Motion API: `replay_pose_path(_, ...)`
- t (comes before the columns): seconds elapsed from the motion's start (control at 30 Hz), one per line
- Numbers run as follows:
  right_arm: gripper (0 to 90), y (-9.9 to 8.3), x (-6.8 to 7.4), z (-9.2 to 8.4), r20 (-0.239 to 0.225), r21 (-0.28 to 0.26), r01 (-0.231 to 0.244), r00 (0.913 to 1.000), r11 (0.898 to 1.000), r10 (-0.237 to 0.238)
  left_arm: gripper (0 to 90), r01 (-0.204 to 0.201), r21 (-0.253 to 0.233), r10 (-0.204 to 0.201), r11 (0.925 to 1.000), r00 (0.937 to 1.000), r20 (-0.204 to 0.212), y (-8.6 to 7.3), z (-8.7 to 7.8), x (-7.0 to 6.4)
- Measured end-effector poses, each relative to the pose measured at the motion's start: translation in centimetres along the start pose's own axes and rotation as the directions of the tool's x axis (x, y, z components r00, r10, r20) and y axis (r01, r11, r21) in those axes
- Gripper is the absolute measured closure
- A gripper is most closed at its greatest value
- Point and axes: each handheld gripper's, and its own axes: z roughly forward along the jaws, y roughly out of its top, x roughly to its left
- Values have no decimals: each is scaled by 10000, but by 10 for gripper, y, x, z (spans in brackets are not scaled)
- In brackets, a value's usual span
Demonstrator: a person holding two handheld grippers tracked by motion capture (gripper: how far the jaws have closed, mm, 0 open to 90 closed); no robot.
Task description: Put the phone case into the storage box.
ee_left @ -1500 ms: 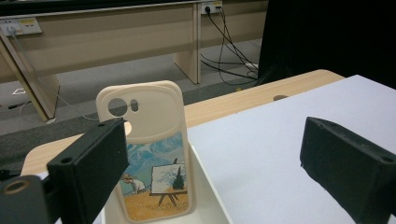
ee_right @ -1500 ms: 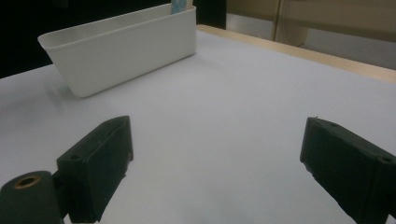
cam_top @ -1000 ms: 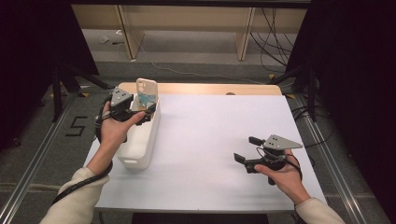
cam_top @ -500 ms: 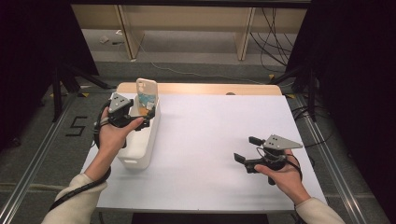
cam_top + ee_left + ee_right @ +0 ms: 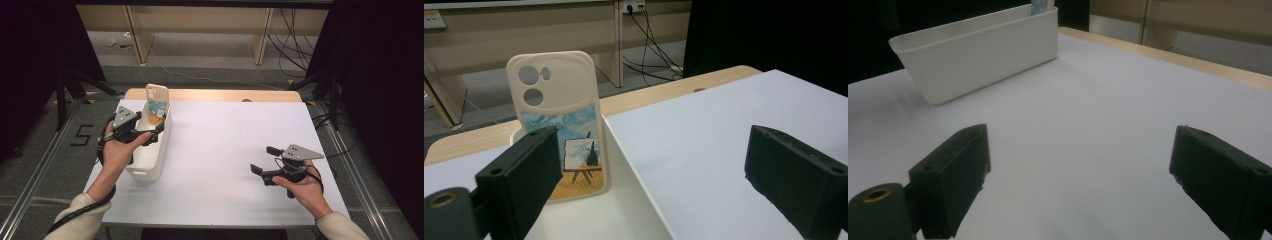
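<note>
The phone case (image 5: 559, 127) is stood upright at the far end of the white bin (image 5: 150, 155), long axis vertical, camera cutouts uppermost. The left gripper (image 5: 150, 134) is held over the bin, jaws released; the right gripper (image 5: 264, 160), well right of the bin on the white table (image 5: 225, 150), is likewise spread empty.

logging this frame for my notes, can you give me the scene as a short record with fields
surface: white table top
container: white bin near the table's left edge
item: phone case with a painted easel scene, standing upright at the bin's far end
left gripper: jaws open, over the bin, short of the phone case
right gripper: jaws open, low over bare table at the right, holding nothing
floor: cables beyond the table
</note>
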Motion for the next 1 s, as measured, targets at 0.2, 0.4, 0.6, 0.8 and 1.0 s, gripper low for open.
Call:
replay_pose_path(0.2, 103, 0, 0, 0, 0, 1, 8, 10000, 10000, -8, 75, -45, -107, 48, 9999, 9996, 280, -6, -5, -3)
replay_pose_path(0.4, 103, 0, 0, 0, 4, -19, -3, 10000, 10000, 3, 73, 17, -118, -11, 9999, 9989, 474, -13, -11, -8)
replay_pose_path(0.6, 103, 0, 0, 0, 7, -26, -4, 10000, 10000, 4, 70, -8, -173, 19, 9998, 9981, 621, -20, -15, -12)
replay_pose_path(0.8, 103, 0, 0, 0, -2, -18, 11, 10000, 10000, -11, 67, -45, -223, 61, 9997, 9974, 712, -25, -18, -14)
replay_pose_path(1.0, 103, 0, 0, 0, -4, -15, 10, 10000, 10000, -10, 62, -91, -223, 110, 9997, 9965, 830, -29, -21, -17)
